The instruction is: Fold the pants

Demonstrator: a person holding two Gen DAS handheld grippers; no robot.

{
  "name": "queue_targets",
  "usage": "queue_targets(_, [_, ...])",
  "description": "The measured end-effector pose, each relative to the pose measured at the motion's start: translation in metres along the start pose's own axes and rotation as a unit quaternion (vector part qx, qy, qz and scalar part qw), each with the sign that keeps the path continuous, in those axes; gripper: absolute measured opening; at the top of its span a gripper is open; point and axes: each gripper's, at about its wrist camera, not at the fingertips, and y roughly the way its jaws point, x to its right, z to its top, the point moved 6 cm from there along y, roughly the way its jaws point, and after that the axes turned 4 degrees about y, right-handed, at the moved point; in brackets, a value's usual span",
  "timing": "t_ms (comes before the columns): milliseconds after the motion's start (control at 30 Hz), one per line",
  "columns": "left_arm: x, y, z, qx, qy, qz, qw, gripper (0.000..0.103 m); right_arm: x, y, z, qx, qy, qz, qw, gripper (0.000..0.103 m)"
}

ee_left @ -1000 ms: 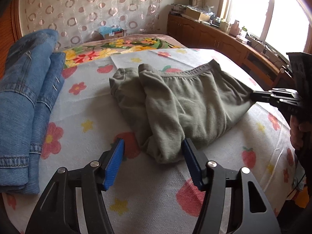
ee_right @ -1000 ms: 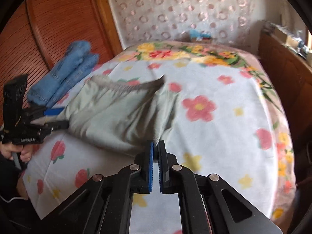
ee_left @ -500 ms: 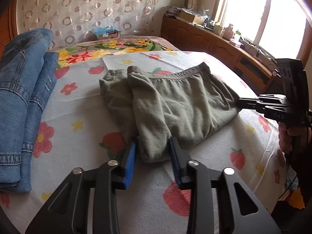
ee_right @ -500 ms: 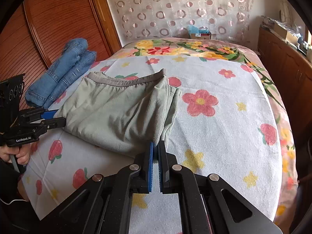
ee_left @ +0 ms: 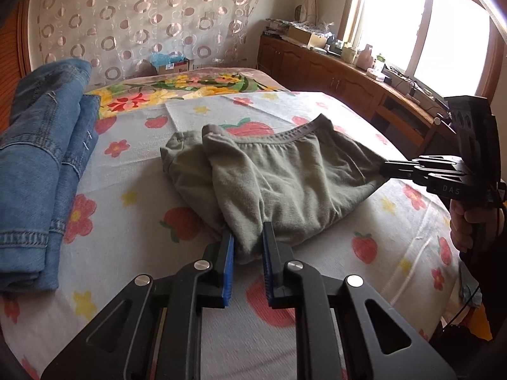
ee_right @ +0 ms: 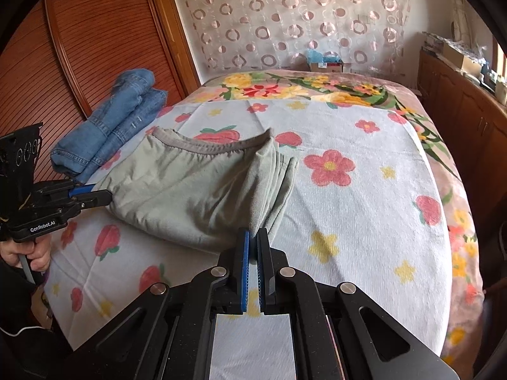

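Observation:
Olive-green pants (ee_left: 279,183) lie folded on the flowered bed sheet, waistband at the far side; they also show in the right wrist view (ee_right: 196,186). My left gripper (ee_left: 247,243) has its blue-padded jaws closed around the near folded corner of the pants. My right gripper (ee_right: 253,237) is shut on the opposite corner, lifting it slightly. Each gripper shows in the other's view: the right gripper (ee_left: 385,169) at the pants' right edge, the left gripper (ee_right: 106,194) at their left edge.
Folded blue jeans (ee_left: 38,158) lie along the left side of the bed (ee_right: 364,190). A wooden wardrobe door (ee_right: 79,47) stands left, low wooden cabinets (ee_left: 332,72) with clutter under the window right. A box (ee_left: 171,65) sits at the bed's head.
My left gripper moved forward onto the pants' near corner and its jaws narrowed from wide open to closed on the cloth. The right gripper kept its hold and shifted slightly.

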Motion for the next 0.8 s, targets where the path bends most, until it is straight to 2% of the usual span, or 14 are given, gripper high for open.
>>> queue_targets(800, [0.045, -0.067, -0.066, 0.013, 0.013, 0.008, 0.9998, 0.017, -0.028, -0.076, -0.072, 0.017, -0.007, 0.003, 1.0, 0.004])
